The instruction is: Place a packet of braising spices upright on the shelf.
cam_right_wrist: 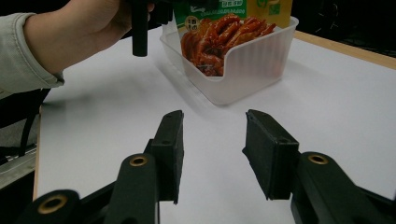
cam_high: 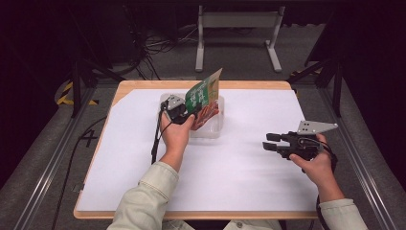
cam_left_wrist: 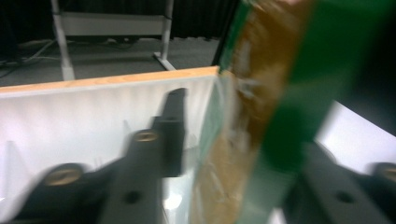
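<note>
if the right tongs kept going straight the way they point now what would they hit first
Probably the clear plastic tub holding the snack packet: it sits ahead of the open right tongs, slightly off centre, with bare white tabletop between. Depth is hard to judge.

sleeves: pale beige-green, buttoned cuffs, both forearms
left gripper (cam_high: 187,114): black body, grey three-cornered plate on top, black cable trailing off it
right gripper (cam_high: 271,142): black, grey three-cornered plate with small holes, dark cable looping at the wrist
jaws: black, flat rectangular pads, angular arms
screws: brass-coloured inserts on jaw arms, plus dark holes
</note>
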`<state>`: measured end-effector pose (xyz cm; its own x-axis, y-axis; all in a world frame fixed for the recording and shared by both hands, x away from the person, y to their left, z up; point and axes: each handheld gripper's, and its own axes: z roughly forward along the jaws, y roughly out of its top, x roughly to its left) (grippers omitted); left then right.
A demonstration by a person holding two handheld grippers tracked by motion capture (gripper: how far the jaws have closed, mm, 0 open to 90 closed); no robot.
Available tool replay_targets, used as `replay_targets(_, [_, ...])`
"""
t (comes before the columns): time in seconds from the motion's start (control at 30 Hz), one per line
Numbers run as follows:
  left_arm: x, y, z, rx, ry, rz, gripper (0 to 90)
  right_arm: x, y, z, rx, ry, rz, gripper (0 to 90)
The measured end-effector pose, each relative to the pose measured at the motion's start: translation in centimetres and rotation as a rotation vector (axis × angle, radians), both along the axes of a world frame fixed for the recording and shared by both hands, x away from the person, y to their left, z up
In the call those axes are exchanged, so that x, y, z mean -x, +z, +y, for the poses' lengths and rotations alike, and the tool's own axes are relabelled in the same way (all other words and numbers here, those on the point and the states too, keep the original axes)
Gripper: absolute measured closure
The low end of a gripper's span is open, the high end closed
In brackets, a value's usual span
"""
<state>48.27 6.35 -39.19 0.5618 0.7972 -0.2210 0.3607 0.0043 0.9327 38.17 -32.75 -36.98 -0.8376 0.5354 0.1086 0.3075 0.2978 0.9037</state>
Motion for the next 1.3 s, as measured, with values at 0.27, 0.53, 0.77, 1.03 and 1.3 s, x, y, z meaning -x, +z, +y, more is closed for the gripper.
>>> replay_targets(0.27, [0.6, 0.9, 0.7, 0.016, -0.016, -0.035, 34.0, -0.4, 0.1, 0.3, -0.009, 0.004, -0.006, 55.2])
replay_targets(0.53, [2.7, 2.7, 2.6, -0.058, -0.045, -0.102, 19.5, -0.8, 0.1, 0.8, -0.016, 0.016, -0.009, 53.5])
replay_targets(0.77, [5.5, 4.1, 5.0, -0.079, -0.101, -0.136, 12.2, -1.1, 0.2, 1.0, -0.02, 0.017, -0.012, 53.4])
replay_targets(1.03, [8.4, 4.3, 7.8, -0.116, -0.126, -0.128, 8.8, -1.0, 0.2, 0.8, -0.022, 0.006, -0.008, 53.3])
replay_targets(1.3, [10.1, 3.7, 10.2, -0.143, -0.164, -0.092, 6.2, -0.9, 0.1, 0.7, -0.018, 0.002, -0.003, 53.2])
